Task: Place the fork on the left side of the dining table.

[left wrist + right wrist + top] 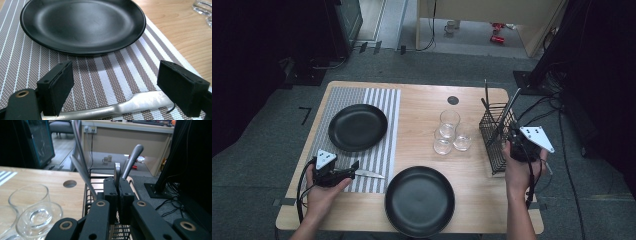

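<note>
Your right gripper was clamped on a utensil handle standing in the wire caddy, right of centre in the high view. Thin, stiff, slick steel; I judged a grip low on the flat handle safest. Your left gripper stood released over a knife on the placemat.
</note>
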